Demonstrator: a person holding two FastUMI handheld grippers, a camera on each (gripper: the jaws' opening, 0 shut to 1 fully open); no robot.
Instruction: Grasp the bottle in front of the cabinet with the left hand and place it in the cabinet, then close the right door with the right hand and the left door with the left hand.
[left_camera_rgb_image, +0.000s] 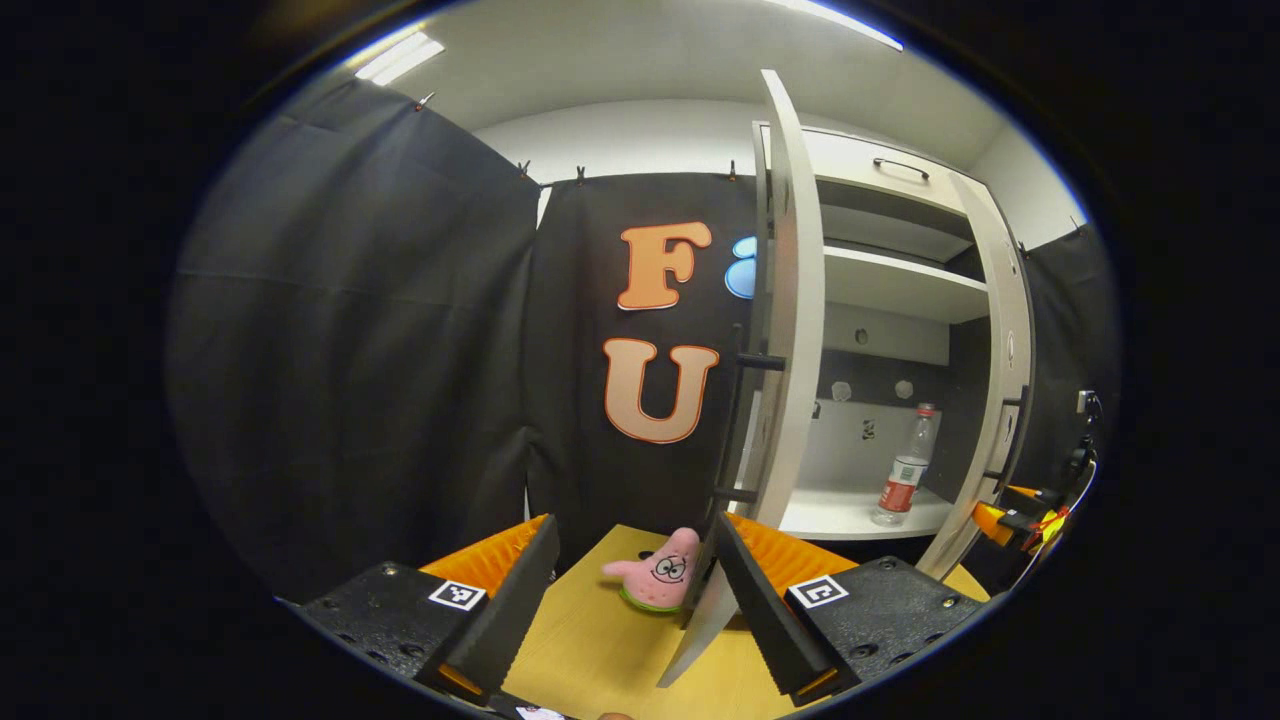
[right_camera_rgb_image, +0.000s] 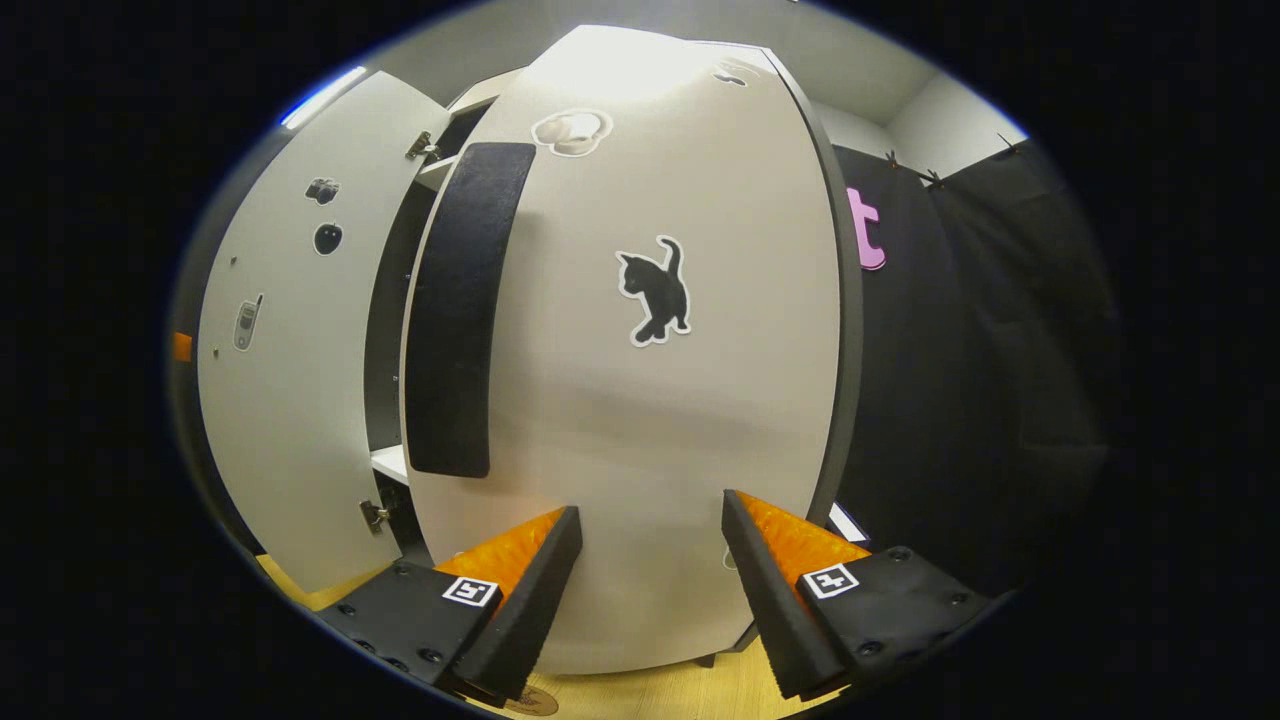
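The clear bottle (left_camera_rgb_image: 905, 470) with a red label stands upright on the white cabinet's bottom shelf (left_camera_rgb_image: 840, 515). Both doors stand open. The left door (left_camera_rgb_image: 790, 300) shows edge-on just ahead of my left gripper (left_camera_rgb_image: 635, 530), which is open and holds nothing; its right finger (left_camera_rgb_image: 760, 600) is close beside that door's lower edge. The right door (left_camera_rgb_image: 1000, 370) stands at the cabinet's far side, with my right gripper (left_camera_rgb_image: 1020, 520) behind it. In the right gripper view, that door's outer face (right_camera_rgb_image: 640, 420), with a cat sticker, is right before my open right gripper (right_camera_rgb_image: 650, 510).
A pink starfish plush (left_camera_rgb_image: 660, 575) lies on the wooden table (left_camera_rgb_image: 600, 650) near the left door's foot. A black handle strip (right_camera_rgb_image: 460, 310) runs down the right door. The left door's inner face (right_camera_rgb_image: 290, 350) carries small stickers. Black cloth walls surround the booth.
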